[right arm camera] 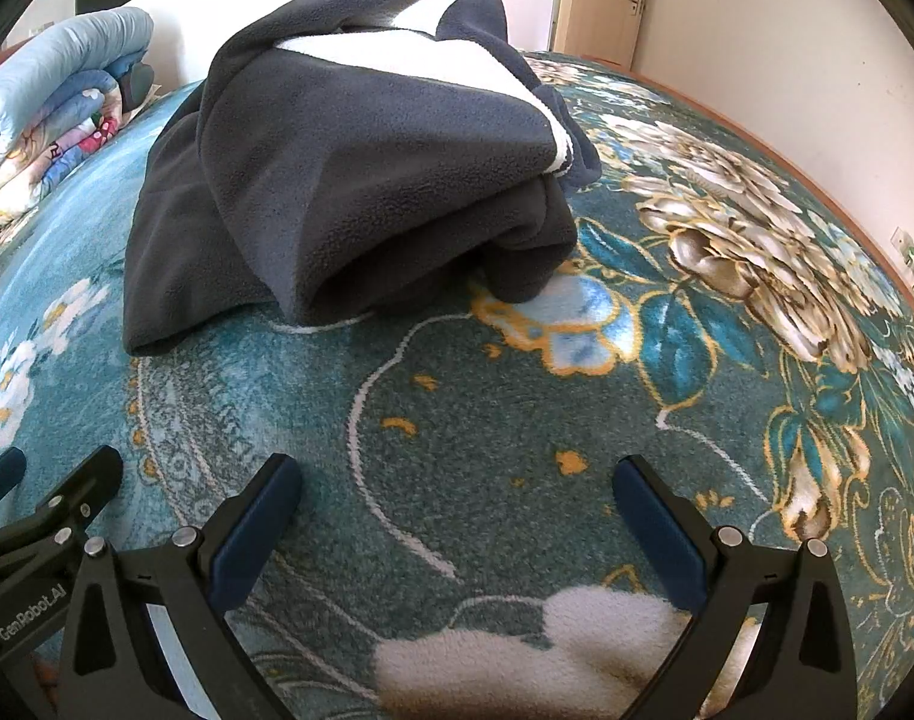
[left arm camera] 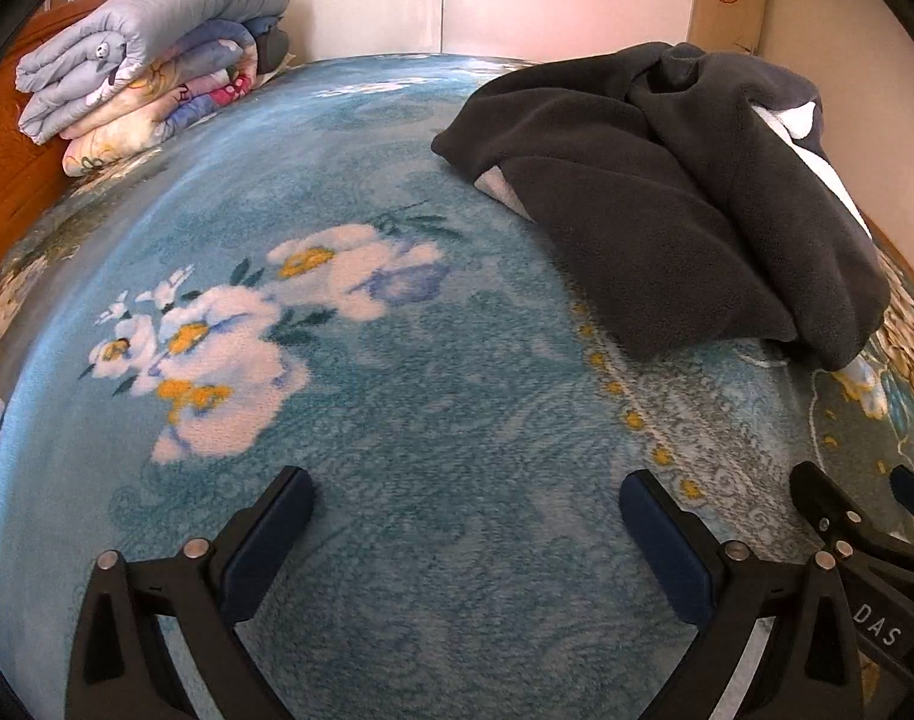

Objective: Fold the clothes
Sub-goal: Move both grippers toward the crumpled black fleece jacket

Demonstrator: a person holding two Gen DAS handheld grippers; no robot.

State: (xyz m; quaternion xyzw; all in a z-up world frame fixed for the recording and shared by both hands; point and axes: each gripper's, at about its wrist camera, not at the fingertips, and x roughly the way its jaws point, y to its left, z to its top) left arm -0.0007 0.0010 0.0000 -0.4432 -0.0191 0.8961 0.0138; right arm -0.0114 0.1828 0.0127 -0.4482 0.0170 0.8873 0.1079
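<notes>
On the floral bedspread (right arm camera: 457, 420), a dark fleece (right arm camera: 348, 168) is lying loosely doubled, held by neither gripper.
Left gripper (left arm camera: 466, 504) and right gripper (right arm camera: 457, 492) are being held wide, empty; folded or awaiting folding cannot be told.

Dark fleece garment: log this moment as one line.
dark fleece garment: crumpled on floral bed blanket, unfolded | left gripper: open, empty | right gripper: open, empty | folded quilts: far left

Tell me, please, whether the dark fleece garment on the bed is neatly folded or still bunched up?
Bunched up. The dark fleece garment lies in a loose heap, its layers draped unevenly with white lining showing on top; both grippers are open and clear of it.
</notes>
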